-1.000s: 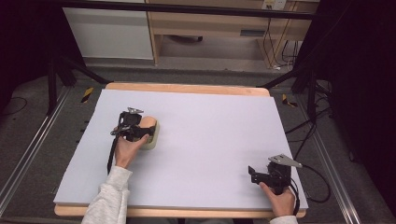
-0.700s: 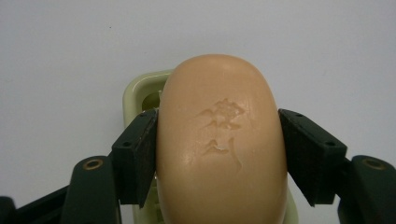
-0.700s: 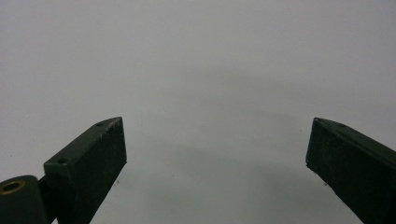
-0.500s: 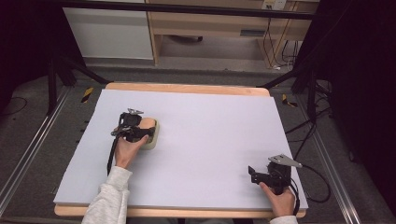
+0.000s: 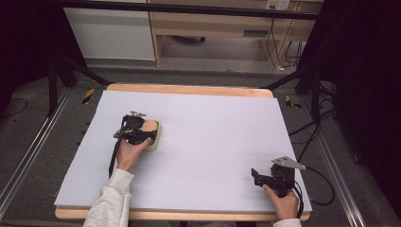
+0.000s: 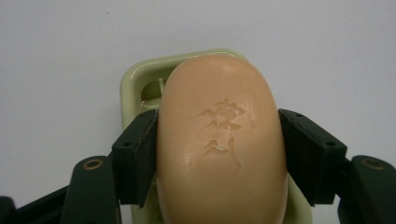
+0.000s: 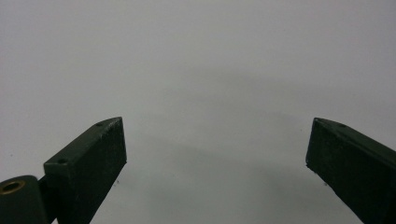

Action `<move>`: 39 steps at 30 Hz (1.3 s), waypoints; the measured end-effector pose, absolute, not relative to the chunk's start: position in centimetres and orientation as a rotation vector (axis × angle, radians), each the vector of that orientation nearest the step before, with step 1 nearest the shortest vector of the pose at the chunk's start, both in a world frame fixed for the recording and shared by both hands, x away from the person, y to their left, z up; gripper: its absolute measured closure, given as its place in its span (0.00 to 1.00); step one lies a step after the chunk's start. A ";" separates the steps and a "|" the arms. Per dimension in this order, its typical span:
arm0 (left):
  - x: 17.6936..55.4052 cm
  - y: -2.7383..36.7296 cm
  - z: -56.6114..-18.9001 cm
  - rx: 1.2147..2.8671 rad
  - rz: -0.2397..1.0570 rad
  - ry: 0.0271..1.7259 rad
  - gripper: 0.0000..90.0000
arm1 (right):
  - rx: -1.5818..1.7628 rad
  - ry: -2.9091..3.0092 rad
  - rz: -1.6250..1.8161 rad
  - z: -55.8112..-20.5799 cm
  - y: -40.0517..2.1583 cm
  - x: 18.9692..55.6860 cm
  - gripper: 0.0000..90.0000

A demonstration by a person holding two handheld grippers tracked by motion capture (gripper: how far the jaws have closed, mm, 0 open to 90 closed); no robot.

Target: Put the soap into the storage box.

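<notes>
At the left of the pale grey-white counter (image 5: 203, 142), the left tongs (image 6: 219, 154) pinched a smooth peach-coloured oval bar of soap (image 6: 220, 144) across its width, one black pad pressed against each long side. The soap sat over a pale green rectangular plastic soap dish (image 6: 133, 84), which rested on the counter beneath it; whether the bar rested in the dish or hung just above it could not be told. In the high view the left tongs (image 5: 142, 135) and the person's left hand (image 5: 128, 152) were at the dish (image 5: 156, 139).

The main risk looked to be slip: the bar was rounded and glossy, so a squeeze off its widest line could have squirted it forward out of the pads. A lift while the bar clung to the dish might have dragged the light dish along or tipped it.

Farther right, near the counter's front corner, the right tongs (image 5: 265, 177) lay spread wide with nothing between them, the right hand (image 5: 283, 205) behind them.

Compared with the frames a second and half a second before, nothing differed: both hands, the soap and the dish kept their places.
</notes>
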State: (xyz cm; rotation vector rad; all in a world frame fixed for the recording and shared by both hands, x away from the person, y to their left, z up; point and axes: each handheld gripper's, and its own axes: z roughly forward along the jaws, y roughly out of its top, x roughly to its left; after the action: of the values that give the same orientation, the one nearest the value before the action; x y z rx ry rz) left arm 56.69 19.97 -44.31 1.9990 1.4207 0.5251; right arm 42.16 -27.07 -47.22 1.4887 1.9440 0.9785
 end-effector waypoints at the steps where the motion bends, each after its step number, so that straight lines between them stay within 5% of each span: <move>1: 56.7 20.0 -44.3 2.002 0.525 1.421 0.35 | 1.490 1.944 0.978 -47.2 -27.1 42.2 0.06; 39: 55.8 20.8 -42.8 1.933 0.536 1.392 0.33 | 1.491 1.943 0.980 -47.2 -27.1 42.1 0.06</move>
State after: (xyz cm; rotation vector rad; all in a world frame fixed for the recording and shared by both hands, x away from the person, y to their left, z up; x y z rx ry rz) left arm 55.82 20.83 -42.83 1.9328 1.3922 0.5356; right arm 42.08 -27.09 -47.19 1.4912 1.9430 0.9800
